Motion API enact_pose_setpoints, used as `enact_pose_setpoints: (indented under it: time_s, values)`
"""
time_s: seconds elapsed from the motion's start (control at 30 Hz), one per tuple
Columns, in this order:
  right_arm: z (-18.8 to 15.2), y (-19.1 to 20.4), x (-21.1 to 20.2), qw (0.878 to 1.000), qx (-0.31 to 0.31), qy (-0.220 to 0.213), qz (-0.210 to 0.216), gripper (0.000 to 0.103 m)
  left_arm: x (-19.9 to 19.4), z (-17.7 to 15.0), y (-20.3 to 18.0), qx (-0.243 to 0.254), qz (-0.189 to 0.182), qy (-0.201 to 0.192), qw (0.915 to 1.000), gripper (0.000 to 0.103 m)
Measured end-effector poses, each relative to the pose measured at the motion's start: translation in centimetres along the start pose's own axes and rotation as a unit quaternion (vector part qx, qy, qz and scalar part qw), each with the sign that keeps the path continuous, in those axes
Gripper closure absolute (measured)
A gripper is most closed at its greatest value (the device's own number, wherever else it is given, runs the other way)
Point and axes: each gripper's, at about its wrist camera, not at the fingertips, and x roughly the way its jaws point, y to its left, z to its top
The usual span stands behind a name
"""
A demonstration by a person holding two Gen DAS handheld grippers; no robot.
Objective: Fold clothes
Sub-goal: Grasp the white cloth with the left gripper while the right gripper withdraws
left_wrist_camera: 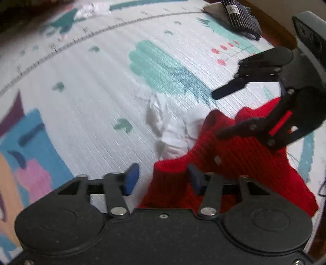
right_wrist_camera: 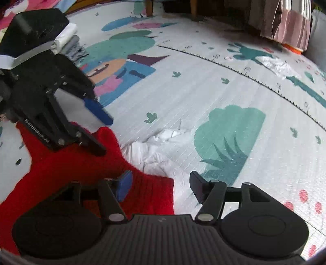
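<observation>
the red knit sweater (left_wrist_camera: 234,163) lies on the printed play mat (left_wrist_camera: 91,97), partly over a white garment (left_wrist_camera: 173,130). the left gripper (left_wrist_camera: 163,177) has its jaws spread wide, a ribbed red edge between its fingers. the right gripper (right_wrist_camera: 161,185) is likewise wide, straddling the sweater's edge and the white cloth. a striped folded garment (left_wrist_camera: 238,16) lies well apart at the mat's far edge.

soft daylight, motion blur, fisheye-warped edges
</observation>
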Motion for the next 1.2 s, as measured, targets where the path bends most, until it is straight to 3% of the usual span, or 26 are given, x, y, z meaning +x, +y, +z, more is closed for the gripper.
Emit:
enact_pose_setpoints:
  time_s: [0.07, 0.13, 0.23, 0.3, 0.33, 0.37, 0.47, 0.57, 0.7, 0.73, 0.77, 0.83, 0.87, 0.97, 1.0, 1.07, 1.2]
  values:
    - [-0.2, 0.1, 0.3, 1.000, 0.005, 0.002, 0.011, 0.059, -0.7, -0.4, -0.5, 0.021, -0.017, -0.013, 0.9995, 0.089]
    - [-0.9, 1.0, -0.3, 0.999, -0.028, -0.004, 0.021, 0.072, -1.9, -1.0, -1.4, 0.055, -0.041, -0.023, 0.9974, 0.089]
    - [-2.0, 2.7, -1.6, 0.994, -0.104, -0.016, 0.032, 0.081, -2.7, -1.9, -2.3, 0.088, -0.071, -0.014, 0.9935, 0.089]
    - [-2.8, 3.9, -2.5, 0.987, -0.153, -0.024, 0.033, 0.081, -3.2, -1.8, -1.6, 0.056, -0.089, -0.022, 0.9942, 0.079]
    - [-3.2, 4.6, -3.0, 0.983, -0.177, -0.028, 0.033, 0.081, -3.5, -1.5, -0.8, 0.024, -0.090, -0.038, 0.9949, 0.066]
    - [-3.7, 5.2, -3.5, 0.978, -0.201, -0.032, 0.033, 0.081, -3.8, -1.2, 0.0, -0.012, -0.090, -0.060, 0.9941, 0.056]
    - [-4.9, 7.0, -4.3, 0.965, -0.258, -0.033, 0.033, 0.081, -3.2, 0.6, 1.6, -0.085, -0.047, -0.090, 0.9912, 0.056]
    - [-5.4, 7.9, -4.7, 0.959, -0.278, -0.034, 0.033, 0.081, -1.1, 2.4, 0.6, -0.064, -0.015, -0.070, 0.9953, 0.057]
    - [-5.3, 8.5, -4.9, 0.956, -0.287, -0.038, 0.036, 0.084, 2.4, 3.8, -2.4, -0.009, -0.003, -0.021, 0.9997, 0.057]
    - [-5.2, 8.6, -4.9, 0.956, -0.288, -0.039, 0.035, 0.084, 3.2, 3.8, -3.6, 0.022, 0.008, -0.006, 0.9997, 0.060]
    - [-5.2, 8.5, -4.9, 0.956, -0.289, -0.042, 0.029, 0.084, 4.0, 3.7, -4.8, 0.061, 0.019, 0.011, 0.9979, 0.082]
    - [-5.3, 8.4, -4.7, 0.955, -0.294, -0.045, -0.003, 0.083, 4.6, 3.8, -6.5, 0.110, 0.040, 0.019, 0.9930, 0.098]
    - [-5.2, 8.2, -4.5, 0.953, -0.298, -0.046, -0.033, 0.081, 4.6, 4.2, -6.6, 0.107, 0.036, 0.018, 0.9935, 0.103]
    - [-5.2, 7.6, -4.1, 0.941, -0.311, -0.048, -0.122, 0.069, 3.5, 5.5, -5.7, 0.081, 0.061, -0.014, 0.9948, 0.103]
    - [-5.0, 7.3, -4.3, 0.943, -0.300, -0.047, -0.135, 0.066, 3.0, 5.9, -5.2, 0.065, 0.069, -0.027, 0.9951, 0.103]
    - [-4.5, 6.3, -5.4, 0.958, -0.253, -0.043, -0.130, 0.062, 2.0, 6.7, -4.2, 0.034, 0.083, -0.053, 0.9945, 0.103]
    - [-4.4, 5.0, -8.9, 0.983, -0.145, -0.031, -0.106, 0.053, -0.1, 8.1, -3.0, -0.026, 0.068, -0.102, 0.9922, 0.103]
